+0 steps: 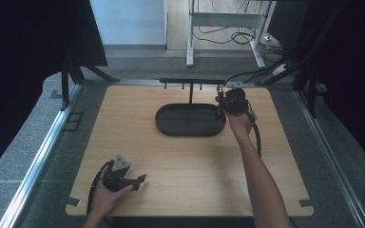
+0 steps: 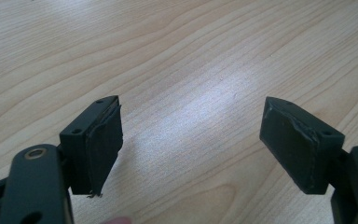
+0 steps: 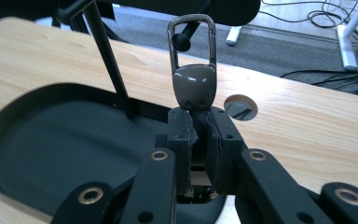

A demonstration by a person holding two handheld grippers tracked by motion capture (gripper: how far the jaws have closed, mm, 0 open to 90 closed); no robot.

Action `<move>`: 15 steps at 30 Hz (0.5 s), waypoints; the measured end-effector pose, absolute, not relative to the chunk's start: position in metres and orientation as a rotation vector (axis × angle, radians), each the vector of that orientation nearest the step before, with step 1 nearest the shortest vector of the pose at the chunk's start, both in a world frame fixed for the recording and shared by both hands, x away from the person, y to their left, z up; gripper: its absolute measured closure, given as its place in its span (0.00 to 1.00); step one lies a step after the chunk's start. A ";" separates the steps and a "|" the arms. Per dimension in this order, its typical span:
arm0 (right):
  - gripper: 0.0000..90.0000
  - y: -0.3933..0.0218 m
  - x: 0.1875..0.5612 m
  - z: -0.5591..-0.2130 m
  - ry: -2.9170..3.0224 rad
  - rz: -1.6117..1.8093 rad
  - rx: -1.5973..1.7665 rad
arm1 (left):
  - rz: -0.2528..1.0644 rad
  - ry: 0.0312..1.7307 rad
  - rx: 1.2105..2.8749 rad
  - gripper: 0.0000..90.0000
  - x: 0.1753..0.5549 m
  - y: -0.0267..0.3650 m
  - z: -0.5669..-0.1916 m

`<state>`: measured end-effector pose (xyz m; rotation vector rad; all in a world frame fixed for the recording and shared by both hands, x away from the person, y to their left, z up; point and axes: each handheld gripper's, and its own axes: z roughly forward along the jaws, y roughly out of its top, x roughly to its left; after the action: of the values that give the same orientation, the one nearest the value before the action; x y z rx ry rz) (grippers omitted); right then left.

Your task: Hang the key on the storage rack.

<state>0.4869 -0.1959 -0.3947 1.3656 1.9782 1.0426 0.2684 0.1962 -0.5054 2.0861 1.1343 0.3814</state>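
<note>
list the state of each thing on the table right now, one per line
right tool: shut on the clip, above the tray's right end
clip: upright, loop closed, base pinched between the pads
left tool: open, nothing between its pads
tray: flat on the table, holds nothing
stand: upright, its pegs in view bare

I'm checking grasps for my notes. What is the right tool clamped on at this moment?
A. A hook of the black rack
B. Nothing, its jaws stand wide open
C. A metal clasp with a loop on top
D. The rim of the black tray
C: in the right gripper view the right tool has its jaws shut on the metal clasp, whose loop rises above them.
</note>
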 end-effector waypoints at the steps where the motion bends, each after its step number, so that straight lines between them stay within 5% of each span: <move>1: 0.90 -0.196 0.487 -0.396 1.980 1.054 1.366 | 0.382 1.135 2.085 0.24 0.268 0.196 -0.505; 15: 0.65 -0.194 0.477 -0.399 2.021 1.101 1.296 | 0.385 1.135 2.088 0.24 0.268 0.196 -0.505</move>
<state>0.4772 -0.1939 -0.3991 1.2961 2.0214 1.1013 0.2683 0.1957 -0.5055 2.0883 1.1347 0.3851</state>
